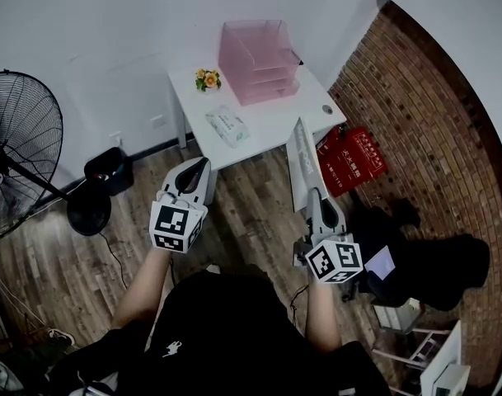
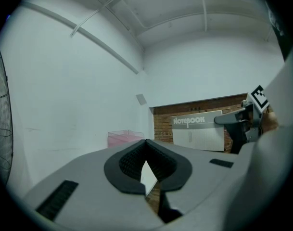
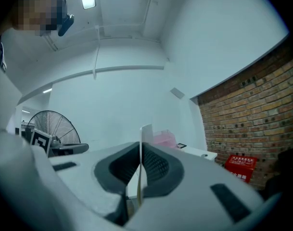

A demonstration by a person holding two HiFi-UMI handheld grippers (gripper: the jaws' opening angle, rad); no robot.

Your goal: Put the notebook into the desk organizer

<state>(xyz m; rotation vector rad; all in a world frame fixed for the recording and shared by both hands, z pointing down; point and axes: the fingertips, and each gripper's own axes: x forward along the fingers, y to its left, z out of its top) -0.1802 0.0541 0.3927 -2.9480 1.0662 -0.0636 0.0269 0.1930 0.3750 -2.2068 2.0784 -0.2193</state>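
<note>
Pink see-through plastic forms the desk organizer [image 1: 259, 60], which stands at the back of a small white table [image 1: 271, 134] set in the corner beside a brick wall [image 1: 415, 122]. A small bunch of yellow and orange flowers [image 1: 207, 78] sits to its left, and a pack of tissues [image 1: 227, 126] lies nearer the table's front edge.

The notebook [image 1: 302, 167] is not in the organizer. It is held in the air in front of the table, clamped on its lower edge by the right gripper [image 1: 318, 203]. In the right gripper view both pads press flat against the thin cover, which rises upright between them. The left gripper view shows the grey cover side-on with the word "Notebook" printed across its top.

The left gripper [image 1: 199, 167] hovers over the wooden floor just in front of the table's left part. Its jaws meet at the tips with nothing between them.

A black standing fan [image 1: 20, 147] is at the far left, and a red box [image 1: 349, 159] rests on the floor against the brick wall.
</note>
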